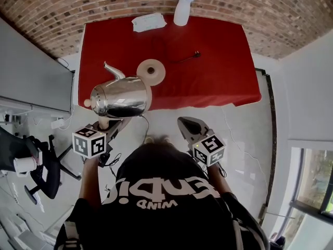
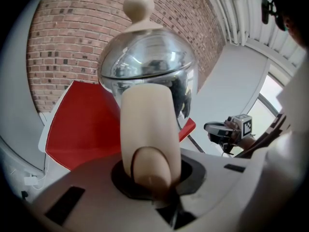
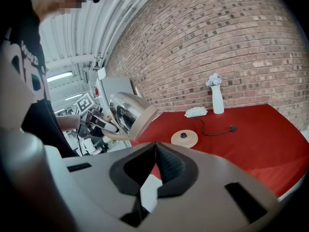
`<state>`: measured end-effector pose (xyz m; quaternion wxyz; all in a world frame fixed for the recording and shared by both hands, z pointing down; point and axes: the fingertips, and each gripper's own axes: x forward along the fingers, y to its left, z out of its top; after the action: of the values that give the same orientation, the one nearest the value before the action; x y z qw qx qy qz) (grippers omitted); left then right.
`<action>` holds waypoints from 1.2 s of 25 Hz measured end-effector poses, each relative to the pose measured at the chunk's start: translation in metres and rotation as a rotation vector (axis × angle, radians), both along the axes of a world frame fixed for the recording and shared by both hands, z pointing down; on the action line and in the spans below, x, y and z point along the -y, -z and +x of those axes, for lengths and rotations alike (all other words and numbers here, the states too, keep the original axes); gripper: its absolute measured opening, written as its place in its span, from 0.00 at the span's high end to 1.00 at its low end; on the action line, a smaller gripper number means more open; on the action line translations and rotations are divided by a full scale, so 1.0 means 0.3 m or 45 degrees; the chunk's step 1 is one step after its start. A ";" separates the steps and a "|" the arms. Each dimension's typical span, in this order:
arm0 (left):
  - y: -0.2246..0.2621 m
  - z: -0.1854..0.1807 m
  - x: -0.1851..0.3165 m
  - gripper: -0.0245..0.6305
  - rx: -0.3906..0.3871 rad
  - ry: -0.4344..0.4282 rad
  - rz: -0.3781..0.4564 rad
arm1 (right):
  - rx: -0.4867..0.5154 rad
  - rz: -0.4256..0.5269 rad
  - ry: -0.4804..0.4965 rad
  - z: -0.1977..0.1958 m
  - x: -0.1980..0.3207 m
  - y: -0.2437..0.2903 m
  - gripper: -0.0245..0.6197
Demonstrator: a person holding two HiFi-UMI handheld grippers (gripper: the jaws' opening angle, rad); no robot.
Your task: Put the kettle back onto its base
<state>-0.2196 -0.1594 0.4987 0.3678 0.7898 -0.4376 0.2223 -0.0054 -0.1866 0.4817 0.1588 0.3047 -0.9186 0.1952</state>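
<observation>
**Kettle held clear of its base: status**

The kettle (image 1: 120, 97) is in the air over the near left corner of the red table (image 1: 218, 72). In the head view it lies at 8 o'clock from the base (image 1: 151, 71) and is not seated on it.

Kettle appearance:
- The body is polished steel with a mirror finish and a domed lid.
- The lid carries a round cream knob.
- The handle and the underside are cream as well.
- A thin curved steel spout points toward 11 o'clock in the head view.
- The body is tilted. The knob faces 9 o'clock and the underside faces 3 o'clock.

The base is a flat cream disc with a dark centre contact. Its black cord (image 1: 182, 59) runs out toward 2 o'clock.

The left gripper (image 1: 109, 123) pinches the cream handle between its jaws. In the left gripper view the handle fills the jaw gap and the kettle rises at 12 o'clock.

The right gripper (image 1: 183, 123) is at 3 o'clock from the left one. Its jaws are pressed together at the tips with nothing between them.

A white vase (image 1: 182, 9) stands at the table's far edge, at 1 o'clock from the base.
</observation>
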 end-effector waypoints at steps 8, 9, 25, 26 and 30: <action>0.005 0.003 0.139 0.88 0.031 -0.013 0.049 | 0.001 -0.005 -0.016 0.035 0.021 -0.009 0.93; 0.007 0.002 0.160 0.88 0.041 -0.019 0.055 | 0.002 -0.003 -0.017 0.037 0.024 -0.008 0.93; -0.017 0.020 0.470 0.88 0.100 -0.059 0.060 | 0.021 -0.005 -0.037 0.078 0.029 -0.016 0.93; -0.023 0.022 0.487 0.88 0.109 -0.058 0.058 | 0.022 -0.005 -0.037 0.082 0.028 -0.018 0.93; -0.073 0.036 0.532 0.88 0.125 -0.077 0.011 | 0.024 -0.013 -0.038 0.090 0.022 -0.024 0.93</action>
<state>-0.2087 -0.3191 0.5207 0.3355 0.7924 -0.4322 0.2699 0.0215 -0.1931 0.4889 0.1489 0.3160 -0.9143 0.2050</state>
